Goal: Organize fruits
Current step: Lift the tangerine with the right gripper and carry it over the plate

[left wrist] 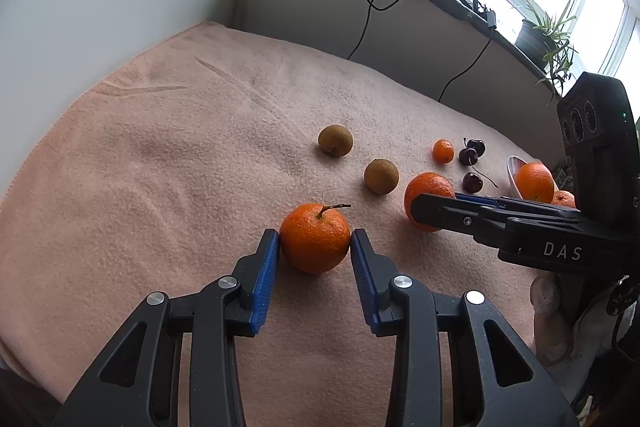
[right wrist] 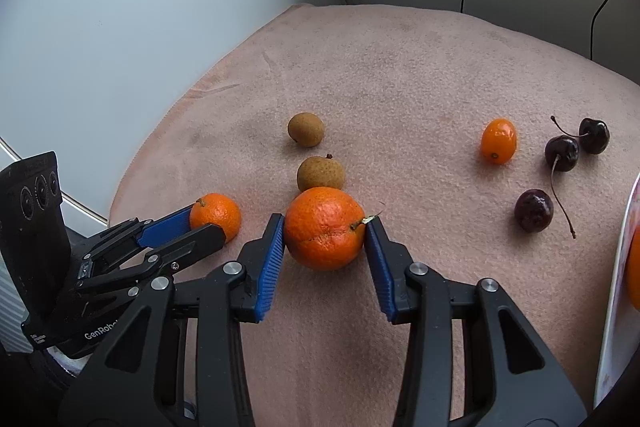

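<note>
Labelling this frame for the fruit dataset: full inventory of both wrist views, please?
Stemmed orange mandarin: 1, between the left gripper's blue pads, on the blanket.
Larger orange mandarin: 1, between the right gripper's pads, on the blanket.
Brown round longan-like fruits: 2, tan, mid-blanket behind the mandarins.
Small oval orange kumquat: 1, right of the brown fruits.
Dark red cherries: 3, right side; two touching, one nearer.
White plate: 1, far right edge, holding at least two orange fruits.
Pink fleece blanket: 1, covering the surface.
Green potted plant: 1, on the windowsill.
Black cables: several, down the back wall.
Left gripper: black, blue pads.
Right gripper: same build.
</note>
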Tool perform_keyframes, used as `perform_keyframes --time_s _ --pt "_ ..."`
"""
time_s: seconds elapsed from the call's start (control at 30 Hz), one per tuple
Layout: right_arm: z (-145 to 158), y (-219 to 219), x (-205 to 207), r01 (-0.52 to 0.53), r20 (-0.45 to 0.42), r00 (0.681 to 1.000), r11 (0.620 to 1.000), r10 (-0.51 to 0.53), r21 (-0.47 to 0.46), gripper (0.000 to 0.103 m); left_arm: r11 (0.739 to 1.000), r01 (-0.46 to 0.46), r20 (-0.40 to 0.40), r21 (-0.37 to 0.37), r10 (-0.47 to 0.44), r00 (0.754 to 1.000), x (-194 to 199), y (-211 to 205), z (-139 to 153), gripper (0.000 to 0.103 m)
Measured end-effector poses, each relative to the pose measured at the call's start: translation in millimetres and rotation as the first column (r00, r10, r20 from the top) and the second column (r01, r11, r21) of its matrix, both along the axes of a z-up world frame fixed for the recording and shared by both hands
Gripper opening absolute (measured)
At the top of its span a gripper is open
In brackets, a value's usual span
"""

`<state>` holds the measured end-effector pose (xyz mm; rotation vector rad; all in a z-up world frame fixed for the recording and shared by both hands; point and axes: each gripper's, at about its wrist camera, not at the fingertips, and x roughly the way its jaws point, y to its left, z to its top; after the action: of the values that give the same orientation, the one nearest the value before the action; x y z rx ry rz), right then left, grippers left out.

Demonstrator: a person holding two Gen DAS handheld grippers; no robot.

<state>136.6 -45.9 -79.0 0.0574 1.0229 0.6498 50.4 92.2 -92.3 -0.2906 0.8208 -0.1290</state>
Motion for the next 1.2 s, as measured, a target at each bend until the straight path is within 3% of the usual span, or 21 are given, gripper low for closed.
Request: perform_keyframes --time_s 0.6,1.2 --pt "42.0 -76.0 -44.6 0.102 0.115 0.989 0.994 -0.097 -0.038 0.042 0.994 0.104 0.067 -0.037 -0.102 0.993 5.4 -42.4 27.6 0.035" --pt "59.2 -171.5 -66.4 0.269 0.164 0.953 0.961 -0.255 -0.067 0.042 0.952 0.302 0.103 -0.055 -0.296 0.950 14.4 -129.8 44.8 0.035"
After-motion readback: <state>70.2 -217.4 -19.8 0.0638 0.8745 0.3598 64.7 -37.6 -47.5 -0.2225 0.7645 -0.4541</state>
